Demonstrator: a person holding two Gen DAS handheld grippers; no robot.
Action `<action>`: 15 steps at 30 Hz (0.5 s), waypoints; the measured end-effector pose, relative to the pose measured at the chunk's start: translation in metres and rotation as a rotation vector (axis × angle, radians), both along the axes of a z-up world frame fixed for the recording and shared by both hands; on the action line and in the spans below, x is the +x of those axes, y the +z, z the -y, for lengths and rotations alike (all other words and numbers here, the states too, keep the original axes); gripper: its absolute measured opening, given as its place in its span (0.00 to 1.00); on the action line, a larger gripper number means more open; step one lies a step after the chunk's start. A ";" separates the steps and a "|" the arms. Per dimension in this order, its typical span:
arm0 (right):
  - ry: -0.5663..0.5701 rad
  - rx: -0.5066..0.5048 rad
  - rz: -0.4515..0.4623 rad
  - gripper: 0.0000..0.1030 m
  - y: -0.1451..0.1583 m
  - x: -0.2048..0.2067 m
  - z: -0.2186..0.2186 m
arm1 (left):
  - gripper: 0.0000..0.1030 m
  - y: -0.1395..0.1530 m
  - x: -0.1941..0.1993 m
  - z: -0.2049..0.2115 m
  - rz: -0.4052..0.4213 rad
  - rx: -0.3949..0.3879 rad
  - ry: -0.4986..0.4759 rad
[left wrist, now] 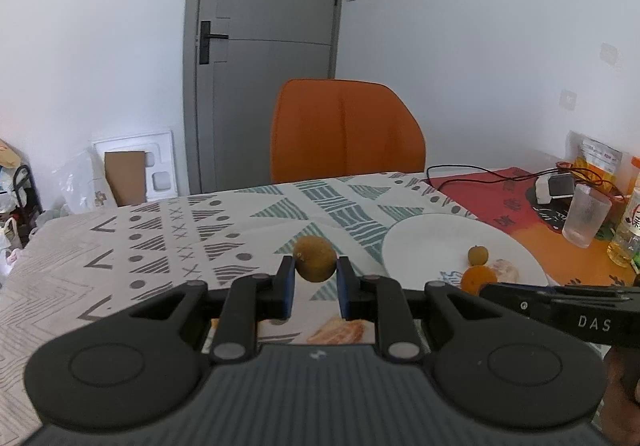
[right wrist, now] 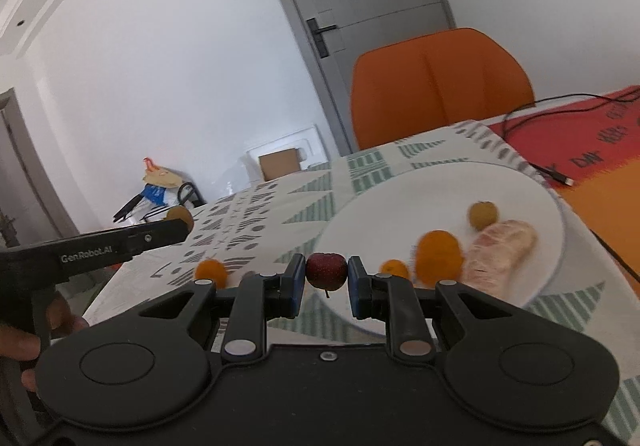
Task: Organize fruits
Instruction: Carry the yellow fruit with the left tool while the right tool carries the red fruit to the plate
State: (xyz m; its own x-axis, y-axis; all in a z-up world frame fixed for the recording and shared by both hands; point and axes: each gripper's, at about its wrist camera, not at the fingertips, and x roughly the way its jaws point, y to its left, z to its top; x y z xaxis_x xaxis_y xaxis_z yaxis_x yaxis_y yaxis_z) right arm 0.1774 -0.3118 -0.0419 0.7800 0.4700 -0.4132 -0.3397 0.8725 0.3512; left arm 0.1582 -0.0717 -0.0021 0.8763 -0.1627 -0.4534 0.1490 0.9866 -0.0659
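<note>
The left gripper [left wrist: 316, 288] pinches a brown fruit [left wrist: 315, 258] above the patterned cloth [left wrist: 160, 242]. The right gripper [right wrist: 327, 286] clamps a dark red fruit [right wrist: 326, 271] (stem down) at the rim of the plate [right wrist: 400, 198], which holds oranges [right wrist: 438, 252].

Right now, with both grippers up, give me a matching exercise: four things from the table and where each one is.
Things:
1. brown fruit
2. dark red fruit
3. peeled fruit
4. glass

Places:
A. lying on the white plate
B. in the right gripper
C. on the orange cloth
D. in the left gripper

Pairs: 1-D, 2-B, 3-A, 4-C
</note>
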 end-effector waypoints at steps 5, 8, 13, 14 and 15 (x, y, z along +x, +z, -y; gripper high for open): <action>-0.040 0.011 -0.002 0.20 -0.002 0.003 0.018 | 0.19 -0.002 0.010 0.009 -0.007 0.000 -0.016; -0.067 0.017 0.002 0.20 -0.002 0.004 0.029 | 0.19 -0.004 0.016 0.016 -0.013 0.006 -0.030; -0.101 0.016 -0.002 0.20 -0.004 0.011 0.045 | 0.19 -0.006 0.025 0.033 -0.019 0.019 -0.060; -0.105 0.013 -0.003 0.20 -0.004 0.013 0.047 | 0.19 -0.007 0.027 0.036 -0.021 0.019 -0.066; -0.107 0.011 -0.003 0.20 -0.004 0.014 0.049 | 0.19 -0.008 0.029 0.040 -0.023 0.020 -0.072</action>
